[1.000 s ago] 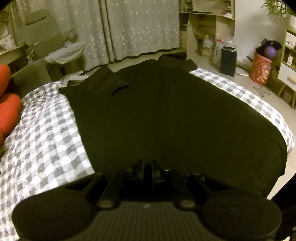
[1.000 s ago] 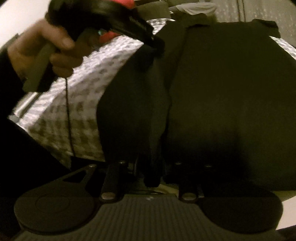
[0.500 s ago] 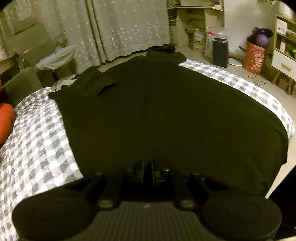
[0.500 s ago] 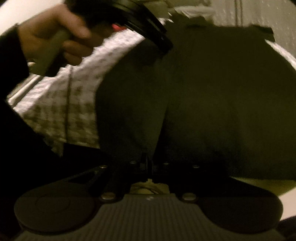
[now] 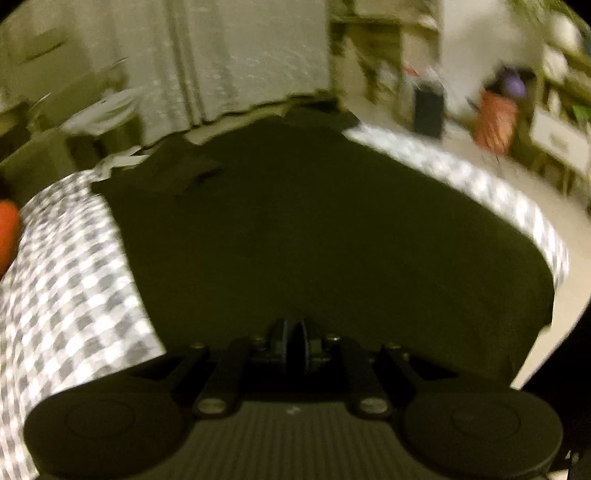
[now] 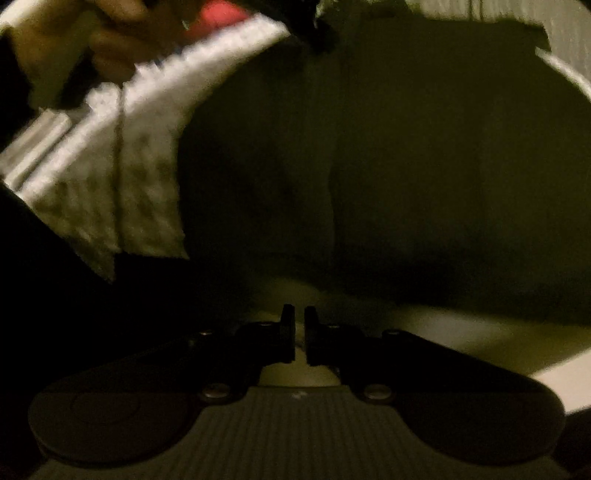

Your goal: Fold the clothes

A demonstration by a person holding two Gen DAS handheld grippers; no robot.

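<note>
A black garment (image 5: 314, 221) lies spread over the grey-and-white checked bedcover (image 5: 74, 277). My left gripper (image 5: 293, 334) is shut on the garment's near hem, and the cloth wraps its tips. In the right wrist view the garment (image 6: 406, 166) fills the frame, with its lower edge just beyond my right gripper (image 6: 299, 314). Those jaws stand shut with a thin slit between them. Pale floor shows through the slit, and I see no cloth in it. At the top left, a person's hand (image 6: 74, 37) holds the left gripper (image 6: 317, 26) at the garment's edge.
Past the bed are pale curtains (image 5: 221, 55), a chair with white cloth (image 5: 103, 110), a black bin (image 5: 428, 107), an orange basket (image 5: 495, 118) and a white cabinet (image 5: 554, 136). An orange cushion (image 5: 7, 229) lies at the left edge. Both views are blurred.
The right gripper went from partly open around a hanging fold to shut, and pale floor now shows under the hem. The left view has shifted slightly and blurred, its grip unchanged.
</note>
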